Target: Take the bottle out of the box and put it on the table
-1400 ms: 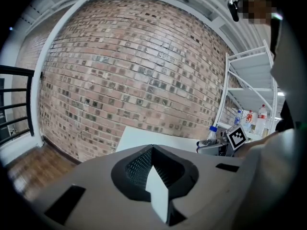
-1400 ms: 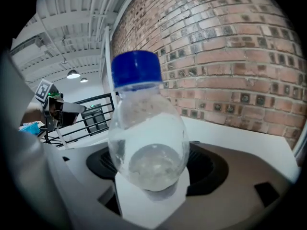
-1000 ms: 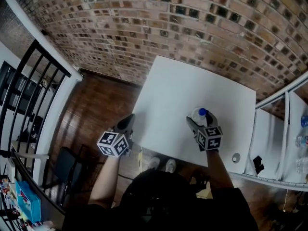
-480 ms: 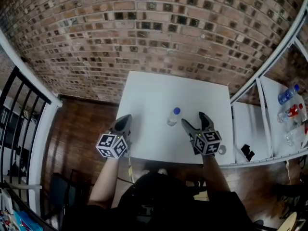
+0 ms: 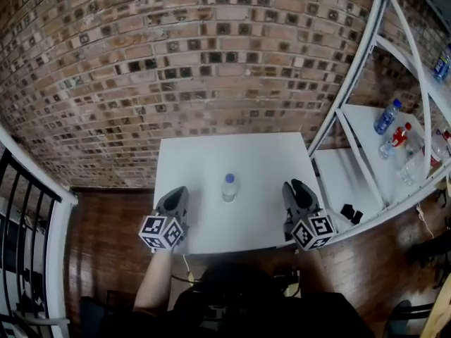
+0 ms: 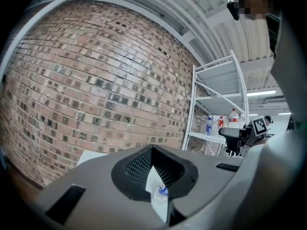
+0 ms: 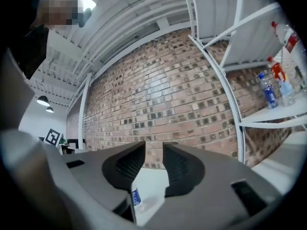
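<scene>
Closing just now on nothing, the right hand-held gripper (image 7: 154, 146) shows a narrow, empty gap and hangs well to the right of the bottle (image 5: 228, 187), probably because its part is done. Left of the bottle, the left hand-held gripper (image 6: 152, 150) has its tips together and looks idle. The bottle stands upright and untouched between them on the white worktop (image 5: 261, 157). No box is in view, so the task looks finished.

The left gripper (image 5: 176, 193), at seven o'clock in the head view, points level toward twelve with its jaws together. The right gripper (image 5: 298, 187), at five o'clock, points likewise. Its jaws have just been closing, with a narrow empty gap between them.
</scene>
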The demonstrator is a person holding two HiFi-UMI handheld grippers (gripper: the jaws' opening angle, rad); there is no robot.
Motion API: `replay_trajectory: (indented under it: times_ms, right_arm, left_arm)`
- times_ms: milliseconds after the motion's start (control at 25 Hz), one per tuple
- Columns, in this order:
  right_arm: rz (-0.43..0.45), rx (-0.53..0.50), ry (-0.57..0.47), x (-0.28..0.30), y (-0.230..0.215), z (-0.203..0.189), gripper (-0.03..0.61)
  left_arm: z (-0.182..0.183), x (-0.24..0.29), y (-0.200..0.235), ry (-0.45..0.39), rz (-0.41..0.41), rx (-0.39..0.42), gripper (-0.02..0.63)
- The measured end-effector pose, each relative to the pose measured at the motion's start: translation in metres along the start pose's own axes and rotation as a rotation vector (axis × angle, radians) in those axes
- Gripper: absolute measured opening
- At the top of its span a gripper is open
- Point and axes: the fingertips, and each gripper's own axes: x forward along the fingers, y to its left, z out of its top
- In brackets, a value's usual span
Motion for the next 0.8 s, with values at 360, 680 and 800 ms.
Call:
replay_trajectory:
  times_ms: [360, 680, 800]
  right_arm:
    - [-0.084, 0.027, -0.034, -0.024, -0.014, 0.007, 0.003]
    - [-0.090, 0.055, -0.055, -0.031, -0.007, 0.002, 0.002]
    - [-0.078, 0.055, -0.027, -0.026, -0.007, -0.004, 0.002]
  left_arm:
    - [0.009, -0.019, 0.001, -0.051, 0.045, 0.026, 0.002]
    - [0.022, -0.030, 0.003, -0.086, 0.070, 0.023, 0.002]
    - [0.025, -0.033, 0.006, -0.091, 0.083, 0.027, 0.002]
